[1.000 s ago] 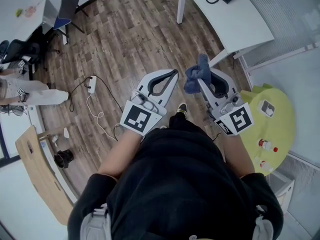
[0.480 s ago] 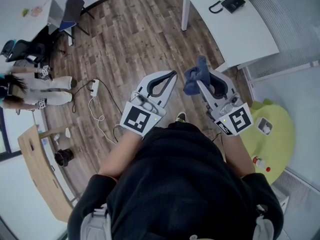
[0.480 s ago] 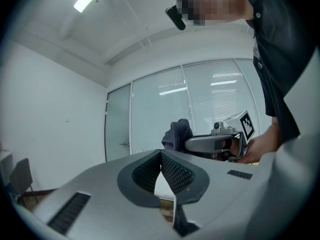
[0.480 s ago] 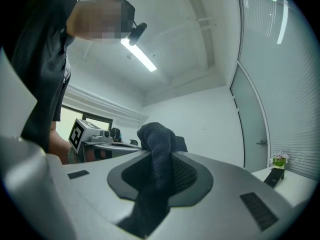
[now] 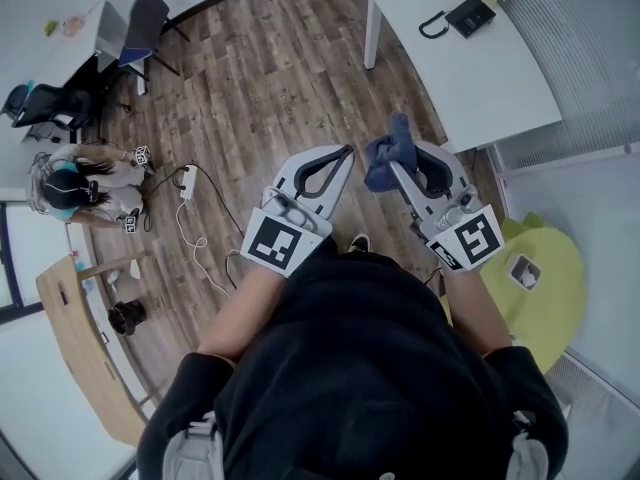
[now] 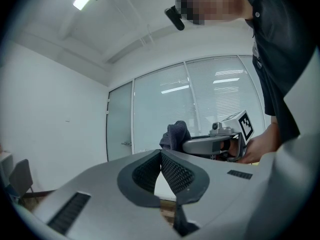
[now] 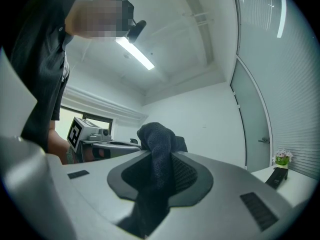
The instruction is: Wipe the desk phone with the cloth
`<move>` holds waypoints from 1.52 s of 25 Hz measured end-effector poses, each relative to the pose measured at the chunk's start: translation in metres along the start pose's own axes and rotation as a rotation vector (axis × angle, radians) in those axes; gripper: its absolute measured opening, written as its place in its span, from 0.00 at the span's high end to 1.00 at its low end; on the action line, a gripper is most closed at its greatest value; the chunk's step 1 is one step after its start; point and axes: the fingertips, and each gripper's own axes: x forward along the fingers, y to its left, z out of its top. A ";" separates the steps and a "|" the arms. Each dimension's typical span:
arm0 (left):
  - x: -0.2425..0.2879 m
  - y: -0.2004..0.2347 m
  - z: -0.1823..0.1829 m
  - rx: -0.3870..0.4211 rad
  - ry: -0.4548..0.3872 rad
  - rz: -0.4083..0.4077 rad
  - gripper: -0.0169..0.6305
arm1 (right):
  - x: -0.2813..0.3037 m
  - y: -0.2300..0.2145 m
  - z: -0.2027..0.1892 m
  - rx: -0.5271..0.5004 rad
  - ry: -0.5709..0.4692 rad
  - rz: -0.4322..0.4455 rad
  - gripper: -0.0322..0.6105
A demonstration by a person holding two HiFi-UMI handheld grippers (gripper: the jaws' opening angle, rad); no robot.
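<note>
"Grey plastic, both tools?"

"Yes, two smooth grey grippers with black, finely ribbed pads, each carrying a cube with black-and-white square markers. The left gripper [image 5: 346,154] had its jaws pressed together at the tips, with nothing between them."

"And the other?"

"The right gripper [image 5: 405,173] was clamped on the cloth [image 5: 382,156]. It was one dark blue piece, soft and knitted-looking, bunched into a lump above the jaws with a tail hanging down between the pads. Both grippers were held side by side in front of the person's dark top, high above the floor [image 5: 280,78], which was wood-look planks."

"Where was the phone?"

"Well apart from both grippers. One black desk phone [image 5: 468,13] sat near the far end of a white table [image 5: 480,83], with its curled cord looping out beside it. Something small and green stood at the table's far corner, too small to tell what."

"Any other tables?"

"One more, round and yellow-green [image 5: 555,298], at the right. It bore a small white square thing, and I couldn't make out whether anything lay in it."

"What else was on the floor?"

"A white power strip [image 5: 186,176] with a thin, winding white cable, and farther left a person [image 5: 75,190] crouching low."
</note>
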 end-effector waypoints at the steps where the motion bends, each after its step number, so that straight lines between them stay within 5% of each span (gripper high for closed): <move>1: 0.002 0.004 -0.001 -0.001 0.001 0.001 0.96 | 0.004 -0.002 -0.001 0.000 0.002 0.000 0.79; 25: 0.052 0.218 -0.011 -0.040 -0.031 -0.158 0.96 | 0.208 -0.070 -0.010 -0.040 0.058 -0.134 0.79; 38: 0.080 0.279 -0.020 -0.072 -0.035 -0.221 0.96 | 0.259 -0.102 -0.020 -0.044 0.088 -0.209 0.79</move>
